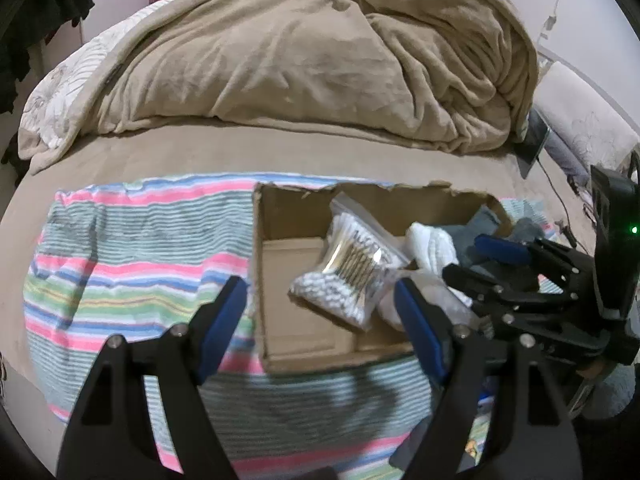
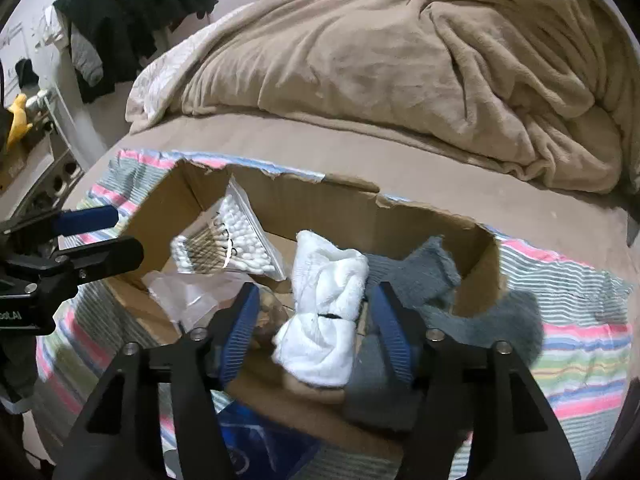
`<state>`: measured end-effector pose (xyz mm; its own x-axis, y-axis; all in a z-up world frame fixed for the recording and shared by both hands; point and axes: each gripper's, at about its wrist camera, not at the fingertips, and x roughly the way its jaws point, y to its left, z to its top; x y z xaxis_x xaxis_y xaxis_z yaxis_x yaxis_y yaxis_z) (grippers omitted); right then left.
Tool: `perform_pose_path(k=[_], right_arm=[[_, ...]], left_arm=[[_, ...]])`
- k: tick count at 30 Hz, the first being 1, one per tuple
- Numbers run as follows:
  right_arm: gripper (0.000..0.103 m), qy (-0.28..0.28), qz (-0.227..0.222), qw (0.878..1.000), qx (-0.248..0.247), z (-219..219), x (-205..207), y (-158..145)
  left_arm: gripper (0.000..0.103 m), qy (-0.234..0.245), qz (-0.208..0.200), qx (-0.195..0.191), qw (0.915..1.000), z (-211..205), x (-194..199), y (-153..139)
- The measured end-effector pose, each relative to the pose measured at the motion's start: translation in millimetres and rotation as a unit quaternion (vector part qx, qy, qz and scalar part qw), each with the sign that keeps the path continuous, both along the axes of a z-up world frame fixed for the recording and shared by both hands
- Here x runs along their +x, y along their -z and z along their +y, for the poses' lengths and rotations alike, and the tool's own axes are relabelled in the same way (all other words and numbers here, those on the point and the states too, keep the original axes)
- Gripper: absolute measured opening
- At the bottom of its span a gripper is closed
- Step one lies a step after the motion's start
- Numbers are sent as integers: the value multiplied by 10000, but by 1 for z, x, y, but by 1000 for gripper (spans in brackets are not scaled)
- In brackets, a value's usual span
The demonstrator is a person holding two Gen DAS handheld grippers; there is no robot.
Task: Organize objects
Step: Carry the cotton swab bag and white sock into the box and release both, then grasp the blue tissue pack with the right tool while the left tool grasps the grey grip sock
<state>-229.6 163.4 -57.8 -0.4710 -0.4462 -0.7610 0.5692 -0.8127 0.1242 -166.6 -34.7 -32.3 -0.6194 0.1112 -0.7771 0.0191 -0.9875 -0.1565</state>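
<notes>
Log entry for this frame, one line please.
left gripper: open, empty, above cardboard box | right gripper: open, straddling white cloth | in box: cotton swab bag, grey cloth

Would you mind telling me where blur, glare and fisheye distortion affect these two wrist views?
Left wrist view: the striped towel smears with motion blur near the bottom, glare flashes off the cotton swab bag, and the bed edge bows into a curve. Right wrist view: the white cloth is fairly sharp, the grey cloth below it blurs, and the corners darken to black.
</notes>
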Motion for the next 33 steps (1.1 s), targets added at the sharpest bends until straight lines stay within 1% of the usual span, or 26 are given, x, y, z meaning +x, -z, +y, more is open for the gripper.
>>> perform_pose_path(k=[6,8,13,14,15,17,18,21,33], right_arm=[[66,173,98,9998,-70,12,19,-19],[66,226,127,9996,-106,17,27,-25],[67,286,160,9994,-138,26,49,-37],[68,288,165,9994,-140,27,53,-39],[73,297,171,9993,-142,28,56,-41],[78,315,182,9992,-154,30,64,-44],[78,318,182,9992,-168,31,68,-45],[79,336,163,9991,-178,32,78,-46],[83,326,-148,9993,-122,21,98,-25]], left_arm=[[78,-53,175,29,9998,-4,24,-13],[81,-55,227,41,9997,-4,32,-16],[83,-69,373,80,9992,-5,55,-25],[84,-76,400,83,9991,-5,58,-26],[84,-81,433,99,9990,-5,63,-28],[85,-95,476,121,9987,-5,71,-30],[86,-100,483,124,9987,-5,73,-30],[90,-105,519,150,9985,-5,85,-30],[91,-141,422,89,9990,-14,114,-14]])
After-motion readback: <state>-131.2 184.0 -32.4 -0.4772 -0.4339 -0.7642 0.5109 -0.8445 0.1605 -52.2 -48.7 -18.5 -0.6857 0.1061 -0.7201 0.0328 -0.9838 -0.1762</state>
